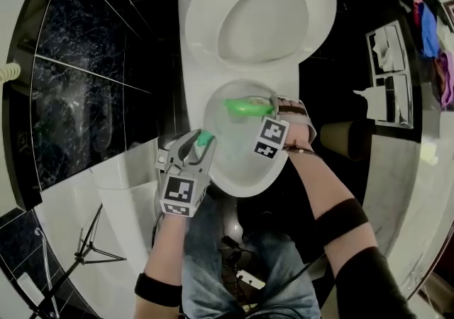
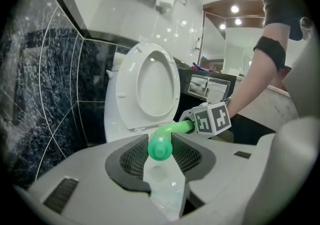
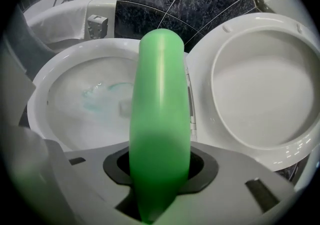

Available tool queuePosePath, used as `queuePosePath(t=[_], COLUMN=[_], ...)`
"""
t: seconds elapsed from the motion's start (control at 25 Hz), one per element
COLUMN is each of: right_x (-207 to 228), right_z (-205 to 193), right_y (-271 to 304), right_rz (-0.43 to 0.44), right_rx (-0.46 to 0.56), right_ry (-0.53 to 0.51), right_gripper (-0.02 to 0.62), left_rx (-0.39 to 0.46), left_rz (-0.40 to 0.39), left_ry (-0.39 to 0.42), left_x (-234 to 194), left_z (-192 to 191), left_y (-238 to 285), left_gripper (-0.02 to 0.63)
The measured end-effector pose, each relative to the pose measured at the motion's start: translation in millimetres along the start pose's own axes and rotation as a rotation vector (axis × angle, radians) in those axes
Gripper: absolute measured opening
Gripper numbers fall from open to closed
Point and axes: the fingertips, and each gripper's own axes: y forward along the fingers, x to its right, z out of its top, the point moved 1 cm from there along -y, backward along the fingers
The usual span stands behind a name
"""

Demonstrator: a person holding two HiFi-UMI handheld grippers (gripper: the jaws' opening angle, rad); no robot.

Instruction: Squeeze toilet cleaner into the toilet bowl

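Clear soft plastic, the bottle (image 2: pixel 162 189) sits clamped in the left hand-held gripper (image 2: pixel 161 158), its green nozzle (image 2: pixel 160 146) at the bowl (image 1: pixel 241 184) rim. It is probably light and slick and should give at mid-body, so squeeze there. The right hand-held gripper (image 3: pixel 160 166) grips a green curved cap (image 3: pixel 160 94) over the bowl.

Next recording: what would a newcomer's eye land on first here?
The bright green curved piece clamped in the right gripper, held over the open toilet bowl, stands out first. Next, the left gripper at the bowl's near rim grips a translucent bottle with a green tip. Inside the bowl lie bluish streaks.
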Motion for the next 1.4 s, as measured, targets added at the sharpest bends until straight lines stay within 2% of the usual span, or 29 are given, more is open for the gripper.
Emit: queuePosePath(t=[0.72, 0.88, 1.04, 1.4], right_x=[17.5, 13.5, 5.9, -17.0], right_z=[-101.0, -125.6, -152.8, -195.5], right_y=[11.7, 10.2, 4.5, -12.1], right_rz=[0.005, 0.007, 0.014, 0.032], right_rx=[-0.172, -0.197, -0.229, -0.26], right_ry=[0.186, 0.211, 0.229, 0.249], right_gripper=[0.179, 0.179, 0.179, 0.179], left_rx=[-0.013, -0.015, -0.018, -0.026], left_rz=[-0.046, -0.043, -0.08, -0.109], left_ry=[-0.005, -0.037, 0.01, 0.002], left_x=[18.8, 26.7, 36.5, 67.2], left_z=[-4.0, 0.4, -3.0, 0.4], left_y=[11.6, 15.5, 20.1, 25.6], left_gripper=[0.15, 0.15, 0.15, 0.15])
